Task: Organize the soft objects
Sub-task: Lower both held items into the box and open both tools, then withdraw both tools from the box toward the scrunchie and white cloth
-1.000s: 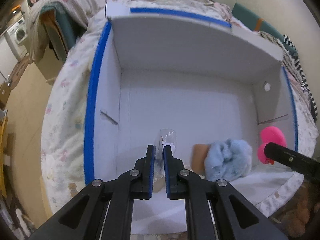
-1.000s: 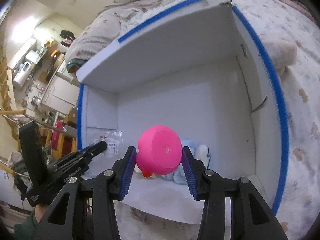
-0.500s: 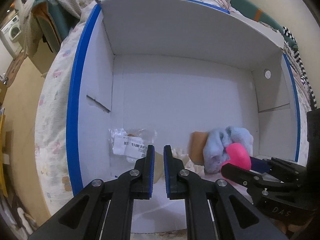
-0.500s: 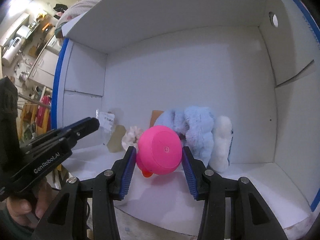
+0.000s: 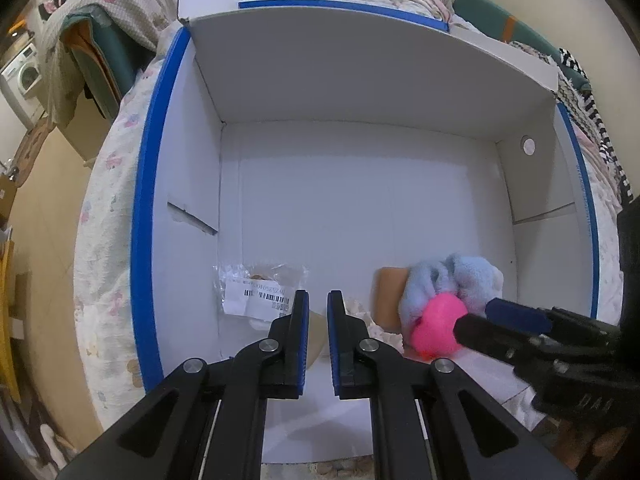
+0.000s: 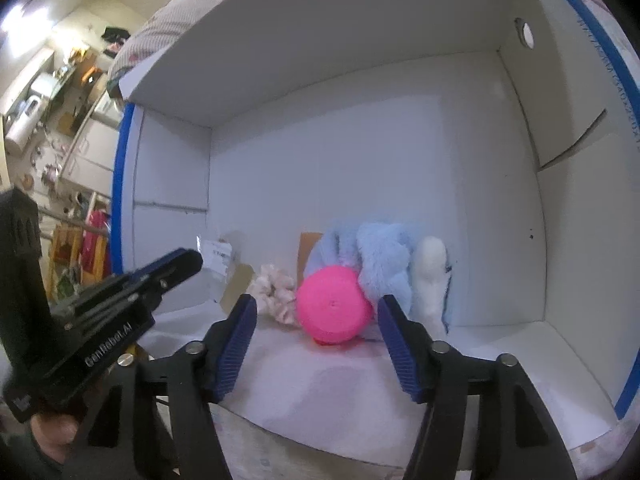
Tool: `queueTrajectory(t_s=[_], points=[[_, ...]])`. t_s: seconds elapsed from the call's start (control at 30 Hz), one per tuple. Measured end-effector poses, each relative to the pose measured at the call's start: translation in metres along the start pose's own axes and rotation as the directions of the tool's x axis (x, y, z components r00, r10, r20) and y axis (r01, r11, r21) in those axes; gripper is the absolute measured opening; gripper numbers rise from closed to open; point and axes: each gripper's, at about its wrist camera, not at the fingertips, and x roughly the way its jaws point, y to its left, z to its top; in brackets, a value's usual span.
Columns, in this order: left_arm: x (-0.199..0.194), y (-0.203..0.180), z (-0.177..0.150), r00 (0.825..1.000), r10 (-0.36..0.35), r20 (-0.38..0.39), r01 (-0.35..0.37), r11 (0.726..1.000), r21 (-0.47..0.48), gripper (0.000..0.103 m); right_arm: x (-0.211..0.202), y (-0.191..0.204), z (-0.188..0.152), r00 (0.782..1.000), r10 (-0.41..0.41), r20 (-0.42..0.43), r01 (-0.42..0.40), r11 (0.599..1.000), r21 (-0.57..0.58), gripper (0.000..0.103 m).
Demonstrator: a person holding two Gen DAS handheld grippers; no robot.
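Right hand-held gripper [image 6: 316, 312] spread wide, released around pink plush toy [image 6: 332, 306] resting on white box [image 6: 360, 140] floor against blue fluffy toy [image 6: 380, 264]; left hand-held gripper [image 5: 318, 308] nearly closed, empty, near bagged item [image 5: 256, 292].

My views bulge hard at the dark edges. Soft indoor light fills the box [image 5: 360, 208]; a lamp [image 6: 16, 20] glares upper left, slightly blurred.

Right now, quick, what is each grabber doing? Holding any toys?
Left gripper: nearly shut, nothing between its fingers.
Right gripper: open, holding nothing; the pink toy sits loose in the white box between its fingers.
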Motion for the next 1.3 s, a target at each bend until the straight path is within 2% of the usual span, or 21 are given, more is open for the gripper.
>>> queueTrajectory(t_s=[0.17,0.23,0.3,0.33,0.5,0.7,0.93,1.3], points=[[-0.007,0.002,0.001,1.0,0.003,0.014,-0.003,1.0,-0.002,0.02,-0.006,-0.002,0.004,0.999,-0.011,0.035,0.01,1.0,0.012,0.068],[-0.012,0.003,0.001,1.0,0.002,0.026,-0.002,1.0,-0.005,0.031,-0.007,-0.003,0.005,0.999,-0.014,0.041,0.013,1.0,0.019,0.068],[-0.017,0.003,0.0,0.999,0.008,0.044,-0.008,1.0,-0.007,0.054,-0.009,-0.003,0.004,0.999,-0.022,0.046,0.021,1.0,0.019,0.068],[-0.021,0.003,0.0,0.998,0.012,0.059,-0.011,1.0,-0.009,0.057,-0.01,-0.002,0.004,0.999,-0.024,0.048,0.024,1.0,0.019,0.068],[-0.035,0.005,-0.001,0.995,0.007,0.099,-0.005,1.0,-0.015,0.059,-0.011,0.003,0.002,0.997,-0.036,0.068,0.035,0.999,0.014,0.068],[-0.049,0.005,-0.011,0.99,0.033,0.135,-0.032,0.999,-0.014,0.059,-0.02,0.007,-0.004,0.994,-0.038,0.104,0.036,0.999,0.024,0.068],[-0.079,0.005,-0.027,0.977,0.053,0.206,-0.052,0.999,-0.013,0.059,-0.038,0.009,-0.021,0.989,-0.029,0.146,0.022,0.999,0.046,0.068],[-0.086,0.019,-0.067,0.984,0.049,0.172,-0.039,0.997,-0.061,0.059,-0.068,0.007,-0.059,0.976,-0.016,0.218,0.002,0.998,0.065,0.068]])
